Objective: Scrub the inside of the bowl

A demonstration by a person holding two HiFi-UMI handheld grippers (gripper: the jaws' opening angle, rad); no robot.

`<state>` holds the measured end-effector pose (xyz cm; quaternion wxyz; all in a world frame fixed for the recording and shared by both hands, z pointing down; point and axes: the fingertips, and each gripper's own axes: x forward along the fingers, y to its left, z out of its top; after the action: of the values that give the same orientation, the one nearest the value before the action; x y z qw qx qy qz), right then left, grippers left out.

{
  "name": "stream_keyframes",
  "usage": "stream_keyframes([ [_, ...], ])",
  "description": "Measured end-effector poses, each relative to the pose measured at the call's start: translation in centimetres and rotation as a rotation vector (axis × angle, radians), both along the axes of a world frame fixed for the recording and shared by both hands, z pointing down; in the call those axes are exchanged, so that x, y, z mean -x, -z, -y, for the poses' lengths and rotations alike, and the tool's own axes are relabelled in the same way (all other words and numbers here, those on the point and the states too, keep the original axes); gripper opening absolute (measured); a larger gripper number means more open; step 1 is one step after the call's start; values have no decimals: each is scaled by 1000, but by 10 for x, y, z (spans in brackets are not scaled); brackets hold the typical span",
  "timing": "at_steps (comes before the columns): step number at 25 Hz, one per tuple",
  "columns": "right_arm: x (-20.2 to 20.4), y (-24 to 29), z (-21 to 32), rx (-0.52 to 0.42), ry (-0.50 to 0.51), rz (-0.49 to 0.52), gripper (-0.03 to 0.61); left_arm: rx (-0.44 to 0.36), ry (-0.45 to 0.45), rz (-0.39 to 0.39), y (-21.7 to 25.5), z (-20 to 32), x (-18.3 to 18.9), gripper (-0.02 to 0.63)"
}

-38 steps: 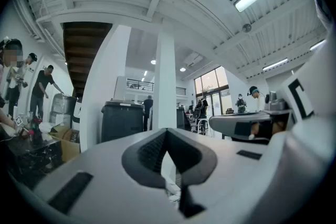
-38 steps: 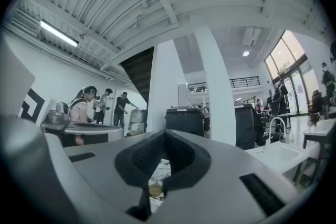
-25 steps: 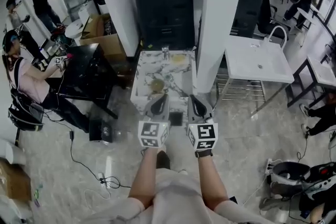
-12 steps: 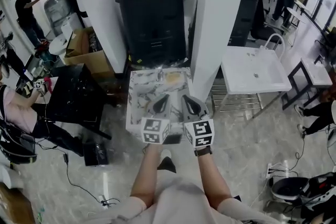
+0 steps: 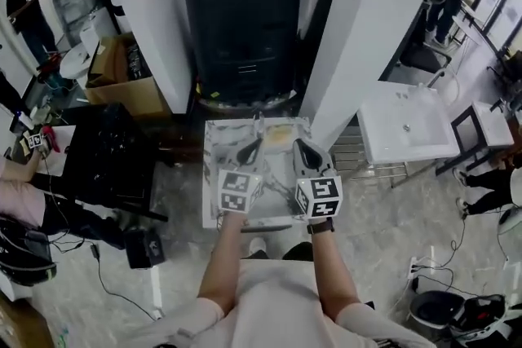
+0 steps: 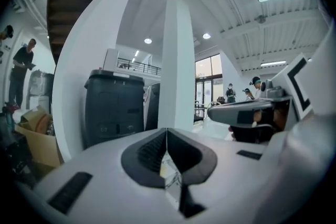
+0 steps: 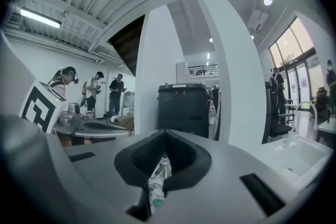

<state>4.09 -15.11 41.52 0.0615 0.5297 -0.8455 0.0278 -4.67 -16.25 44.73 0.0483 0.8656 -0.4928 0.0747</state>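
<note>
- Fingers (image 6: 146, 156) of the left gripper (image 5: 249, 151) are pressed together with nothing between them. Those of the right gripper (image 5: 306, 156) are likewise closed and empty.
- Both grippers hang side by side, just apart, over the desk (image 5: 214, 204), a small marble-patterned top right in front of the person.
- Where the bowl sits I cannot tell. None of the 3 views shows it, and if it is on the desk the grippers cover it. A yellowish patch (image 5: 277, 134) lies near the far edge, perhaps a sponge, but it is too small to be sure.
- Risk, as I judge it: neither gripper holds a scrubber, so scrubbing waits until 1 opens and takes one. On slick stone an unbraced bowl would likely skid or tip under pressure. A blind reach could knock it over the edge.
- Beyond the desk stands a black bin (image 5: 243, 12), with a white pillar (image 5: 359, 28) beside it and a white sink (image 5: 408, 130) further right. A cardboard box (image 5: 122, 90) and other people (image 5: 20, 0) are off to the left.
</note>
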Motion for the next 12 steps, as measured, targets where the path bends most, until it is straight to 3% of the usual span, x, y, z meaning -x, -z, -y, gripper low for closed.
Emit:
stream_keyframes([
  [4, 11, -29, 24, 40, 13, -25, 11, 102, -6, 39, -50, 18, 22, 11],
  [8, 10, -65, 46, 105, 43, -69, 11, 123, 32, 116, -80, 19, 42, 11],
  [12, 2, -110, 72, 179, 85, -114, 11, 244, 45, 143, -122, 26, 51, 11],
])
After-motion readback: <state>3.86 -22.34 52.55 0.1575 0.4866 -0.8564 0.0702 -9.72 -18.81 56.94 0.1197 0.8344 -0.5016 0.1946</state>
